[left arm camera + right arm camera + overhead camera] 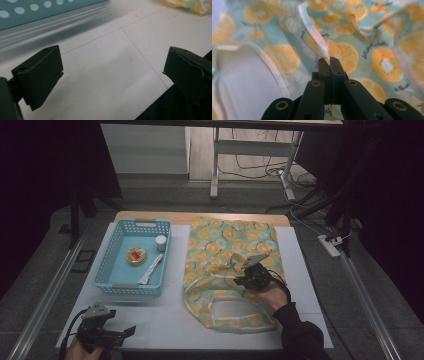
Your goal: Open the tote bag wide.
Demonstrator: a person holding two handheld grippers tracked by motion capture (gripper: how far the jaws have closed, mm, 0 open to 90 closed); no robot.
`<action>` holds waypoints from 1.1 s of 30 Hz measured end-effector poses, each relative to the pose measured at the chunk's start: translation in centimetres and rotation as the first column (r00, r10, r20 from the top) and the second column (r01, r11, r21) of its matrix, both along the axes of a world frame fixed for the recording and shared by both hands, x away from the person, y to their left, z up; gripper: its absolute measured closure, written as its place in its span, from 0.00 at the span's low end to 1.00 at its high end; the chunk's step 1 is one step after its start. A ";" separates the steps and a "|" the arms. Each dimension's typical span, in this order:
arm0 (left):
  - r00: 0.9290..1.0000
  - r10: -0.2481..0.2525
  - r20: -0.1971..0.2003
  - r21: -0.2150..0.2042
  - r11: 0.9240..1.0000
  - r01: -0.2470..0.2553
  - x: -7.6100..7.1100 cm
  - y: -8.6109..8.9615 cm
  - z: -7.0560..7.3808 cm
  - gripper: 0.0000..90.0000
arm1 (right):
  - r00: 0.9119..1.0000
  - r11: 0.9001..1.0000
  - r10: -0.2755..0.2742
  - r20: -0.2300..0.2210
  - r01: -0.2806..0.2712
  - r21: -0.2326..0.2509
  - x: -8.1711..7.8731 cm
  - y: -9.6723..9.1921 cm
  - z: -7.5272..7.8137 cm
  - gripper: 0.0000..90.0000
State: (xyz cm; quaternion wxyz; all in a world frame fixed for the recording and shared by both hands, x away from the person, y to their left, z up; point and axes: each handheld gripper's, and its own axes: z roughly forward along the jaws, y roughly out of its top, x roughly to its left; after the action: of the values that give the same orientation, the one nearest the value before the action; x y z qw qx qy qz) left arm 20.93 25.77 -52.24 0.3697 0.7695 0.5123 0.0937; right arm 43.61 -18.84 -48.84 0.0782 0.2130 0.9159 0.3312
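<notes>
Centrally, the right gripper (329,61) stands with its two black jaws pressed together on a raised fold of the tote bag (352,53), a pale seam edge of the fabric rising from between the tips; its own view resolves the orange-slice print and lettering on the cloth. From the high view the right gripper (239,279) sits over the bag's open end near the cut-out handles, the person's dark sleeve (300,335) entering from below, and the tote bag (227,265) lies flat on the right half of the table.

At the near left corner, the left gripper (131,330) rests low with jaws wide apart; its own view places the left gripper (112,67) over bare table, nothing between the pads, with the basket's perforated wall behind.

A blue basket (112,282) stands left of the bag, well apart from both grippers, holding a small white cup (160,242), a round orange-topped container (136,256) and a white sachet (151,269).

White sheeting covers the table (165,325), with a wooden edge at the far side. Beyond lie grey floor, desk legs, loose cables and a power strip (330,246); metal rails flank the table.
</notes>
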 end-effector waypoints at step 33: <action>1.000 0.015 -0.017 -0.014 1.000 -0.015 0.1 0.2 -0.1 0.03 | 1.000 0.997 0.011 0.009 -0.012 0.081 1.6 5.7 9.5 1.00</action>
State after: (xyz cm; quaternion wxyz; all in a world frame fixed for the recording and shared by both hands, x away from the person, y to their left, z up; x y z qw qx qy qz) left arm 21.07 25.95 -52.33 0.3702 0.7637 0.5217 0.0864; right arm 45.19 -13.16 -39.30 0.0713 0.2092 0.9026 0.3694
